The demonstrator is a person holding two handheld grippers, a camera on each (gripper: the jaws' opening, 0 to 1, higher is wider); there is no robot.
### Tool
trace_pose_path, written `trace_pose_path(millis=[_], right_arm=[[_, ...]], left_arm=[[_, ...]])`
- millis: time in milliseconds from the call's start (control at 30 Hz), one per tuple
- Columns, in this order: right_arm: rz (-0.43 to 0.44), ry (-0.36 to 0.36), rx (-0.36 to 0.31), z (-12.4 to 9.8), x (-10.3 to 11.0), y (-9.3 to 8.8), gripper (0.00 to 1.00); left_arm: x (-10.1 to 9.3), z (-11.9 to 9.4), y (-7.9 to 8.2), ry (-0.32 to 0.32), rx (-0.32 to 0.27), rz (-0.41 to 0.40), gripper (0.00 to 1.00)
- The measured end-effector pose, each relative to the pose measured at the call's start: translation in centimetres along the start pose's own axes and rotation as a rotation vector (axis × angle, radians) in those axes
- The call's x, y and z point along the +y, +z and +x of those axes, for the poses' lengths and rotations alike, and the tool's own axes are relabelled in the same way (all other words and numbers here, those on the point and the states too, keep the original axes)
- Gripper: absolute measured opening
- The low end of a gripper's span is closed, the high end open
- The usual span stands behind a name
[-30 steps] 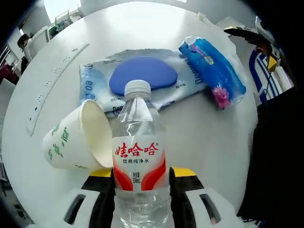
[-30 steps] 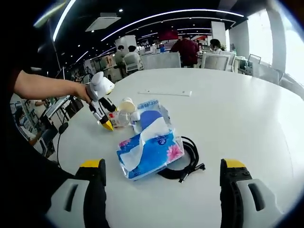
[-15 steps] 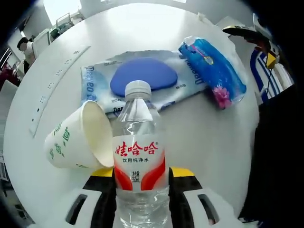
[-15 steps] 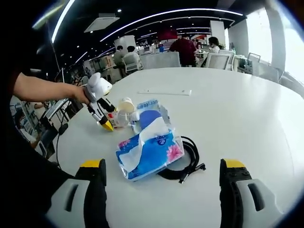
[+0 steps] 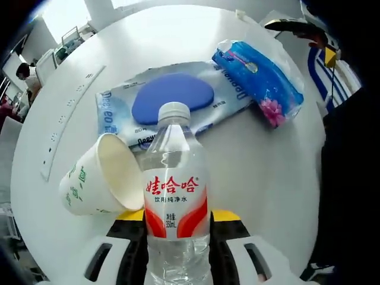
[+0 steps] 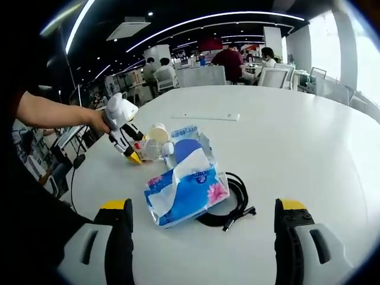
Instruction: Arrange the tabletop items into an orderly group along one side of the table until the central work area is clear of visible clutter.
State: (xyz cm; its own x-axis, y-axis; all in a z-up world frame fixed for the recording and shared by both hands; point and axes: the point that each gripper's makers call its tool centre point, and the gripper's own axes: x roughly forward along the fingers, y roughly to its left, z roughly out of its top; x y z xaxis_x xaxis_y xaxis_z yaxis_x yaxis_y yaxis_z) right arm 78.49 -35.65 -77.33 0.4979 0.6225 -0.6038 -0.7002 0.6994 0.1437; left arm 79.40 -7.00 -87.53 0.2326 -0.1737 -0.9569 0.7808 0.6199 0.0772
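1. Your left gripper (image 5: 177,234) has its jaws closed on the bottle (image 5: 176,196), a clear water bottle with a white cap and a red-and-white label; the jaws press against its lower sides.
2. From the right gripper view, you see that same left gripper (image 6: 132,153) low at the table's near-left edge, with your hand (image 6: 98,120) on its white body and the bottle (image 6: 151,148) lying sideways in its jaws.
3. The cup (image 5: 100,185), white paper with green print, lies tipped on its side just left of the bottle, its mouth turned toward the bottle and touching it or nearly so.
4. Beyond the bottle cap lies the wipes pack (image 5: 172,101), flat on the table, pale with a big blue oval lid.
5. The tissue pack (image 5: 260,84), blue with a pink flower, rests at the right end of the wipes pack, touching or overlapping it.
6. In the right gripper view, the tissue pack (image 6: 184,193) sits in front, the wipes pack (image 6: 187,145) behind it, and the cup (image 6: 157,131) beside the bottle.
7. A black cable (image 6: 234,205) is coiled just right of the tissue pack, partly tucked under it.
8. Your right gripper (image 6: 202,237) is spread wide with nothing between its jaws, held above the white table (image 6: 297,136) short of the tissue pack.
9. A long white strip (image 6: 206,116) lies farther out on the table, well apart from the group.
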Motion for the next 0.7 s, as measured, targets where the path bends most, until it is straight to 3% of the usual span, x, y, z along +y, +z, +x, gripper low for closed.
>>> trace_pose_path(millis=[300,700], right_arm=[[-0.003,0.007,-0.007,0.2,0.2,0.3,0.96],[0.012,0.012,-0.039,0.6,0.4,1.1,0.96]], left_arm=[[-0.5,-0.3,-0.1,-0.006,0.016,0.031,0.35],[-0.9,-1.8,0.8,0.004,-0.029,0.038,0.34]])
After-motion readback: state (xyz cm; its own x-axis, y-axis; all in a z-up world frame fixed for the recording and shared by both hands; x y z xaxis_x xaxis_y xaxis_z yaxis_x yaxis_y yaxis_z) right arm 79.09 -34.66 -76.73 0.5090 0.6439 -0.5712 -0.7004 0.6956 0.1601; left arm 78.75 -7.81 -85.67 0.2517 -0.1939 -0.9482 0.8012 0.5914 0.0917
